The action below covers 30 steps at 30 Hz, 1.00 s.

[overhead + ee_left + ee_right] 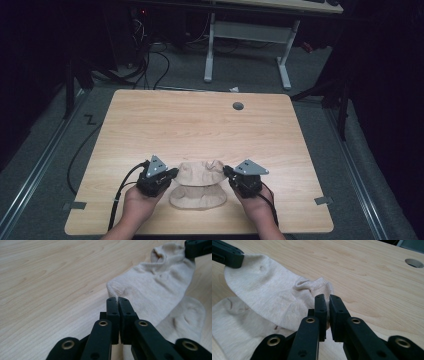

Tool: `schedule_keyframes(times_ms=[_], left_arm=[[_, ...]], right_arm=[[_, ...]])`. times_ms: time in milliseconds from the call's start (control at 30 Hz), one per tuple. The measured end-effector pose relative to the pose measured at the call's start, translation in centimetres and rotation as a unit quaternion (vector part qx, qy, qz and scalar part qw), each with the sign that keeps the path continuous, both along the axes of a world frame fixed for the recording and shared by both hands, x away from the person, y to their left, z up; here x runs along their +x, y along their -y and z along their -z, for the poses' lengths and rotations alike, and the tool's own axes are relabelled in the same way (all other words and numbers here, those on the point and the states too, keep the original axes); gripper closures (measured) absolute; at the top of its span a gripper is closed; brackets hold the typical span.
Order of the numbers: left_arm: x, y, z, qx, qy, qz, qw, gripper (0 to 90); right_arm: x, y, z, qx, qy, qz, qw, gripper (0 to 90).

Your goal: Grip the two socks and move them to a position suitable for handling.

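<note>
Beyond the sock [272,297], a table hole [415,263] shows.

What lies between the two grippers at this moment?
The upper beige sock stretches between the left gripper and right gripper, each pinching one end; the high view shows it.

**Both grippers closed, hands low at near edge**

Left hand [134,202] enters from the bottom of the high view, forearm angled inward, carrying the left gripper [174,173], which points to the right. Its jaws stand pressed together, tips touching. Right hand [256,204] mirrors it, carrying the right gripper [225,171], which points to the left. Its jaws are nearly closed, a narrow gap between them. The two grippers face each other, apart.
</note>
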State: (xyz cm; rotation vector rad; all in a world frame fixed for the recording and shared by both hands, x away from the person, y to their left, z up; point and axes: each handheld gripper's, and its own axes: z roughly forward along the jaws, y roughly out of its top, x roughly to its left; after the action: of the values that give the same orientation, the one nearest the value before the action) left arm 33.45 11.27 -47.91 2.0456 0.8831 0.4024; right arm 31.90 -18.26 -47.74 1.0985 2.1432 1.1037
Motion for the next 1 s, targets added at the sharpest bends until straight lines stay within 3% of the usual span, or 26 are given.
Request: schedule_keyframes(times_ms=[200,367,500,667,867,1000], left_arm=[[-1.4,-0.4,0.2,0.000,-0.003,0.009,1.0000,88.1],[-2.8,-1.0,0.4,-0.016,-0.011,0.012,0.9997,88.1],[-4.2,-2.2,0.8,-0.017,-0.026,0.014,0.9994,88.1],[-3.9,-1.9,1.3,-0.010,-0.035,0.020,0.9991,88.1],[-3.7,-1.0,2.2,0.017,-0.039,0.026,0.9988,88.0],[-3.1,-0.8,3.4,0.040,-0.061,0.022,0.9971,87.9]], right_arm=[[-1.4,-0.1,-0.3,-0.004,0.003,-0.012,0.9999,85.3],[-2.4,-0.6,-0.3,-0.011,0.000,-0.025,0.9996,85.2],[-3.5,-0.9,0.3,-0.019,-0.010,-0.035,0.9991,85.3],[-3.9,-1.1,0.7,-0.028,-0.015,-0.038,0.9988,85.2],[-4.4,-0.4,1.8,-0.038,-0.035,-0.036,0.9980,85.2],[-4.0,-0.5,2.8,-0.047,-0.056,-0.036,0.9967,85.1]])
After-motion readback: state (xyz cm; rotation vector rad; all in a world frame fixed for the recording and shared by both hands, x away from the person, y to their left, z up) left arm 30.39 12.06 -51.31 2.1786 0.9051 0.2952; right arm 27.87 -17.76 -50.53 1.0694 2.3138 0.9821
